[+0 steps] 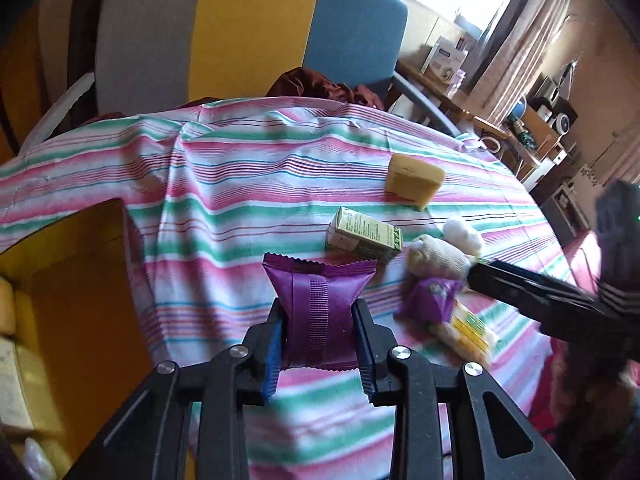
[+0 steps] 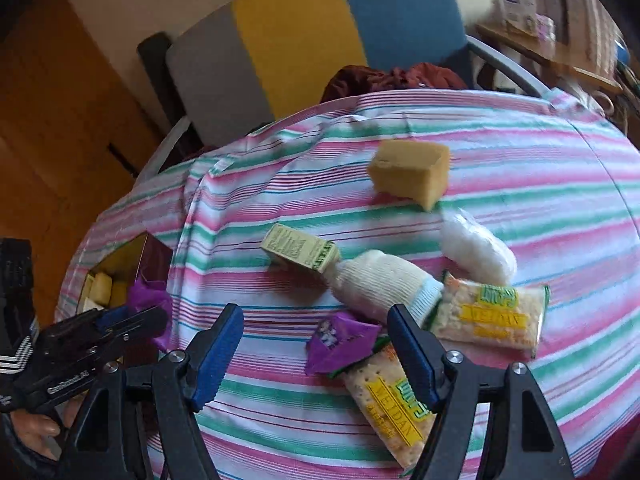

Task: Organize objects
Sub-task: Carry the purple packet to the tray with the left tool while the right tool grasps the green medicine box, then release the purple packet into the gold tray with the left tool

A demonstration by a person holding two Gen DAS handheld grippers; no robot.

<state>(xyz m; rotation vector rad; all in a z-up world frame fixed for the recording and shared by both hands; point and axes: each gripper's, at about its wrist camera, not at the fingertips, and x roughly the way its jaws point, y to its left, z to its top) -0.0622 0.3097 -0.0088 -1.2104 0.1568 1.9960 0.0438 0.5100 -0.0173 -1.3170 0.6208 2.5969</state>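
My left gripper is shut on a purple snack packet, held above the striped cloth. From the right wrist view it shows at the far left, with the packet near an open yellow box. My right gripper stands open over a second purple packet and a cracker packet, its pads touching nothing. Loose on the cloth lie a yellow sponge, a small green carton, a rolled white sock, a white cotton bag and another cracker packet.
The yellow box at the left edge holds several pale blocks. A chair with a grey, yellow and blue back stands behind the table, with maroon fabric on its seat. Shelves and a cluttered desk fill the right background.
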